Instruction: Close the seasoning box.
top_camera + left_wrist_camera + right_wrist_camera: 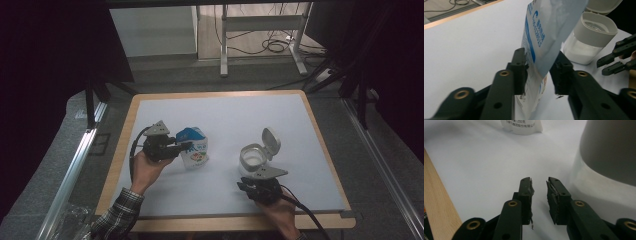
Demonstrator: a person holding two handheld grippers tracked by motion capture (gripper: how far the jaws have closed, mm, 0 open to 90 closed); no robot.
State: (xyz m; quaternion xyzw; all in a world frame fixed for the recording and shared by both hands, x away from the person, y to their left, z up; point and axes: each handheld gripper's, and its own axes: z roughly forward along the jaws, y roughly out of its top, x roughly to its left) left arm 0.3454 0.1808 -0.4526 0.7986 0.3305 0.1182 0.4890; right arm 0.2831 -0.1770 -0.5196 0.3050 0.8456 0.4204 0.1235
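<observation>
Two black jaws of the right gripper rise from the bottom of the frame, standing slightly apart with a narrow gap and nothing between them. Their inner pads look worn and frayed. They hover over a white table surface. On the right side of the frame, just beside the jaws, looms a jar with a grey-white band above a clear lower wall. At the top centre sits the bottom edge of a white pouch with printed lettering. A wooden table edge runs along the lower left.
</observation>
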